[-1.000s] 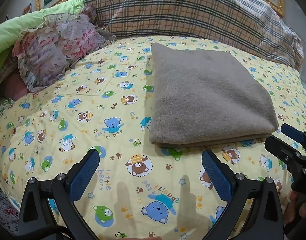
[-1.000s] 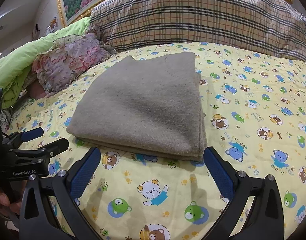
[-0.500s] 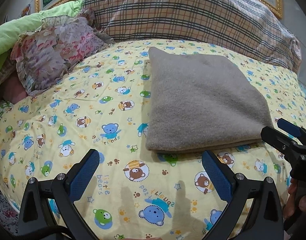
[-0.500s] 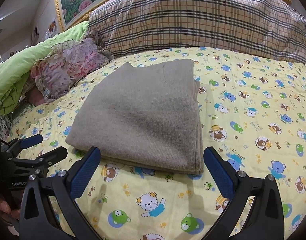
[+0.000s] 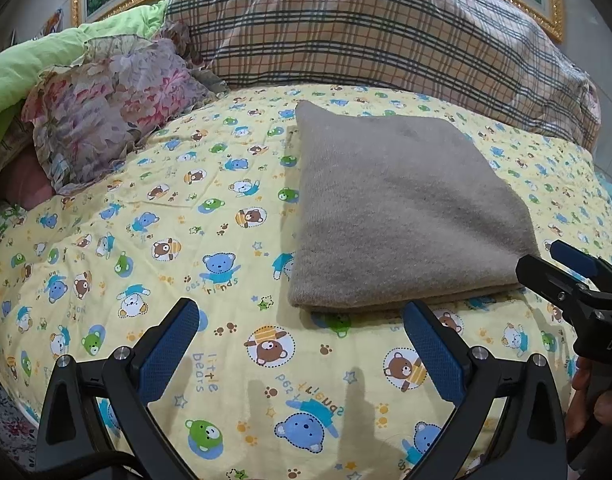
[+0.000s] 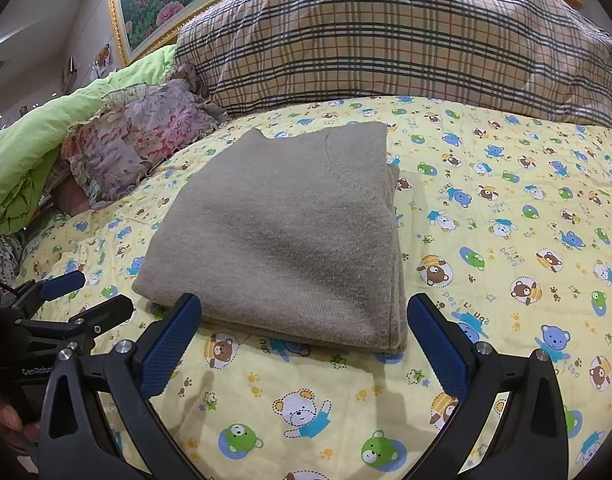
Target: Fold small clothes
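A grey-brown knitted garment lies folded into a neat rectangle on the yellow bear-print sheet; it also fills the middle of the right wrist view. My left gripper is open, just short of the fold's near left corner, with nothing between its blue pads. My right gripper is open too, its fingers straddling the near edge of the garment without touching it. The right gripper's fingers show at the right edge of the left wrist view. The left gripper's fingers show at the left of the right wrist view.
A large plaid pillow lies along the back. A floral ruffled pillow and a lime-green quilt are piled at the back left. A gold-framed picture hangs behind. A hand holds the right gripper.
Both grippers have drawn back a little from the folded garment and stayed open. The garment has not moved.
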Action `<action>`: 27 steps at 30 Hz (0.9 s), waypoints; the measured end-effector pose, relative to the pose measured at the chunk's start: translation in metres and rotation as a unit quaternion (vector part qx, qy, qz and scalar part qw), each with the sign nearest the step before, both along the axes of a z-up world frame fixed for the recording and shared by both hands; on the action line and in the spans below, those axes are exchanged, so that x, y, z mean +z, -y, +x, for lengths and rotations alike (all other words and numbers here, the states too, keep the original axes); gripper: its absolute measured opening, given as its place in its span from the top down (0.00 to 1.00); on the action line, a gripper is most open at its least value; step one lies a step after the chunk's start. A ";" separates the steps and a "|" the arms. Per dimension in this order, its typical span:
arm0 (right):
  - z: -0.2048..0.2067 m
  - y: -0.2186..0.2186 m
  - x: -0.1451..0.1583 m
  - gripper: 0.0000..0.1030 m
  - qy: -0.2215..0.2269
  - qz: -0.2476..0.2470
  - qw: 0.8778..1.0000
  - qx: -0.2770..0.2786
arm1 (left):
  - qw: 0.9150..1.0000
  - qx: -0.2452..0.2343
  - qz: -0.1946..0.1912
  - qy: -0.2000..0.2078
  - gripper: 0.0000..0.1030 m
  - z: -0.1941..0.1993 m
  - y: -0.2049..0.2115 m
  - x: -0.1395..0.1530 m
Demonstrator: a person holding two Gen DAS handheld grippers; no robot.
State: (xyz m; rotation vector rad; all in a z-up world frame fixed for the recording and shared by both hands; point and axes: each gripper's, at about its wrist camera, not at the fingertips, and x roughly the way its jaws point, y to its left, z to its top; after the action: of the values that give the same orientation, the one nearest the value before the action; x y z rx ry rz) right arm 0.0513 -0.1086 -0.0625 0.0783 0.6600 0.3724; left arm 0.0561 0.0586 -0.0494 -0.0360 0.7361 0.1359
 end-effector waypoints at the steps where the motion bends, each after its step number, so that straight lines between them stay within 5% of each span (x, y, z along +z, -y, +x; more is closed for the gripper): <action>1: 0.000 0.000 0.000 0.00 0.000 0.001 1.000 0.000 | 1.000 0.000 0.000 0.001 0.01 0.000 0.000 0.000; 27: -0.002 -0.002 0.003 0.00 0.002 0.004 1.000 0.001 | 1.000 0.004 0.001 0.005 0.01 -0.001 0.000 0.003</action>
State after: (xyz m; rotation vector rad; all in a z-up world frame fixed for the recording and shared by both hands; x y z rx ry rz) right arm 0.0496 -0.1067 -0.0593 0.0848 0.6543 0.3776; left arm 0.0547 0.0582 -0.0466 -0.0372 0.7268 0.1442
